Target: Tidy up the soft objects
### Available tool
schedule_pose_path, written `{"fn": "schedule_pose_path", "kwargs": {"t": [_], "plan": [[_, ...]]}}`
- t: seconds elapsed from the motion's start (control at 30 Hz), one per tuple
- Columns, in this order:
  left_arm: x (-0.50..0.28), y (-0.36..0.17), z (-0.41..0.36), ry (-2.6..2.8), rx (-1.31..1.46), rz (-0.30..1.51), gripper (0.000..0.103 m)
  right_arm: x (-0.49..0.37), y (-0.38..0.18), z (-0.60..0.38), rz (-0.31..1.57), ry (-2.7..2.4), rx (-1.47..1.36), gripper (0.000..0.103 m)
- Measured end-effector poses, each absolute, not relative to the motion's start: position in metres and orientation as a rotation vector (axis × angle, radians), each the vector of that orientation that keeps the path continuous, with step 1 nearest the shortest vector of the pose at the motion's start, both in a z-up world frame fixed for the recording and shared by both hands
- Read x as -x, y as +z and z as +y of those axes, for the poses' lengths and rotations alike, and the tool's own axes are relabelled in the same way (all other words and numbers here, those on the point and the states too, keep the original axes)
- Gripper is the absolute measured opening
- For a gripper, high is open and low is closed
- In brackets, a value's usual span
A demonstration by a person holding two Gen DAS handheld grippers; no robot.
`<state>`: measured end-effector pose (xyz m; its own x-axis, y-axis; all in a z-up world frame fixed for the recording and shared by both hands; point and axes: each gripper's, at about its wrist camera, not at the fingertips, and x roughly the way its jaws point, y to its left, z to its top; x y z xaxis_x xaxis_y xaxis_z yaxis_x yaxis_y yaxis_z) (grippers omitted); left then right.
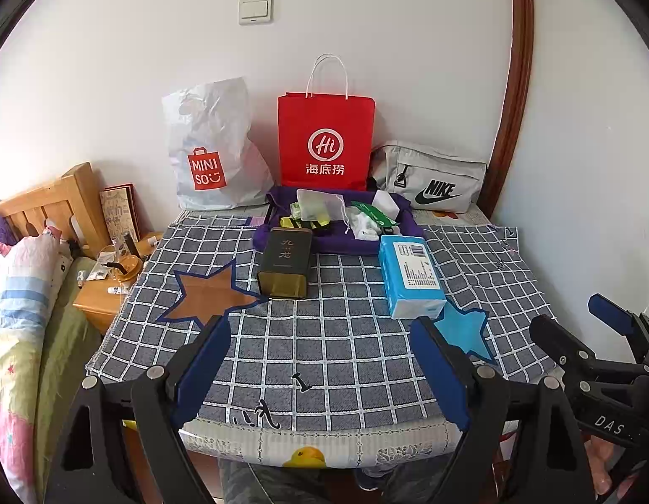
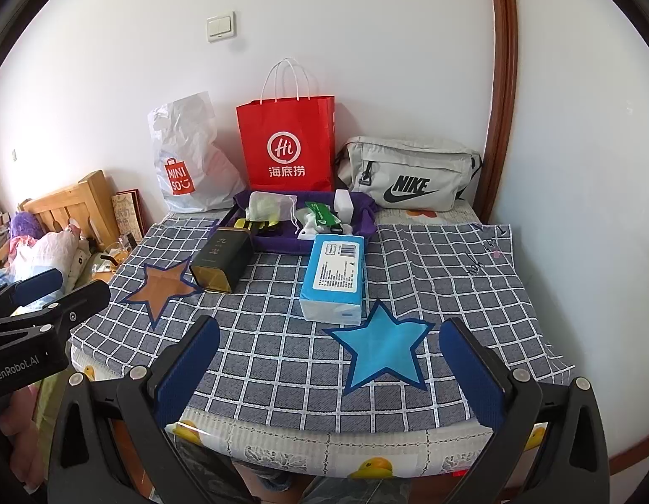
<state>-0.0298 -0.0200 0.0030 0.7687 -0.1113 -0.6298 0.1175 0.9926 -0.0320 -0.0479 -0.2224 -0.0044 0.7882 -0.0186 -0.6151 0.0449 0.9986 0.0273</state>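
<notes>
Nearest, the left gripper [image 1: 320, 374] and right gripper [image 2: 328, 374] hang empty, jaws wide, over the checked worktop [image 2: 450, 277]. Farther off lie a tissue pack [image 2: 335, 277] and dark tin [image 2: 221, 264]; beyond, the purple tray [image 2: 362, 210] holds soft pouches.

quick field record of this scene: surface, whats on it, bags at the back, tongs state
surface: table under a grey checked cloth with a brown star and a blue star
front items: dark tin lying down, blue tissue pack
tray: purple tray holding small packets
back row: white plastic bag, red paper bag, grey waist bag
left tongs: open, empty
right tongs: open, empty
</notes>
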Motion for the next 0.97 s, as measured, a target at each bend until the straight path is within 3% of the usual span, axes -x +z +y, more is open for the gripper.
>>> {"fn": "schedule_pose_path", "kwargs": {"t": [0.97], "plan": [[0.0217, 0.0046, -0.0214, -0.133, -0.028, 0.681, 0.087, 0.0516, -0.0055, -0.2216, 0.655, -0.037, -0.043, 0.103]]}}
